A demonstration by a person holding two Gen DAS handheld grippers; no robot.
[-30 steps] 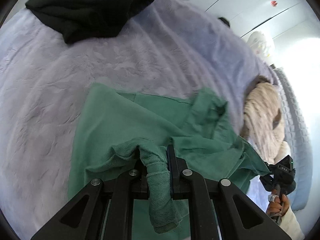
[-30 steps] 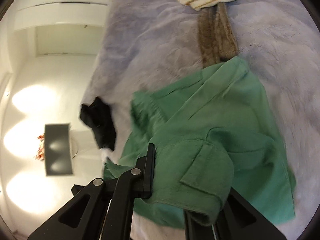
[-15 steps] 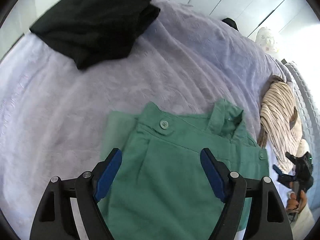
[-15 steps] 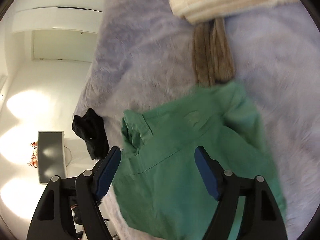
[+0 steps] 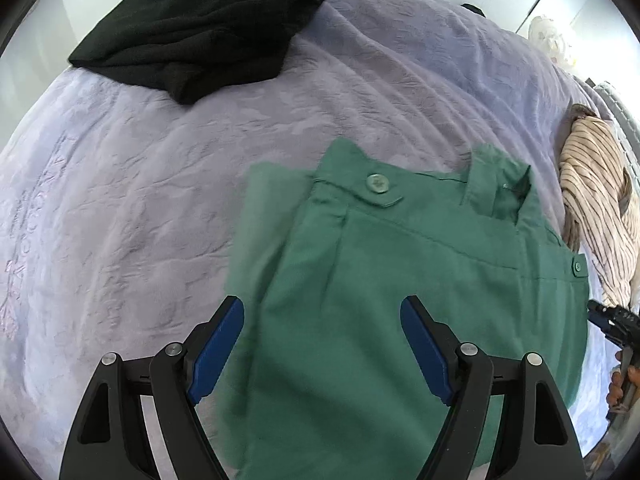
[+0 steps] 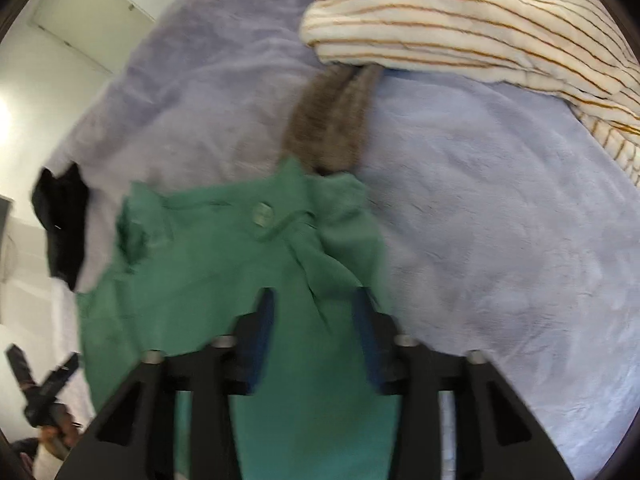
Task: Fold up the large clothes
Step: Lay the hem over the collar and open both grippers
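The green garment (image 5: 420, 280) lies flat on the lavender bedspread (image 5: 140, 200), low and centre in both views. The left gripper (image 5: 322, 344) hangs over it with its jaws spread wide, holding nothing. The right gripper (image 6: 314, 320) is closing, cloth under the jaws but not pinched. A black garment (image 5: 200, 24) sits upper left; a striped garment (image 6: 480, 20) fills the upper right, with brown knit (image 6: 332, 128) touching the green collar.
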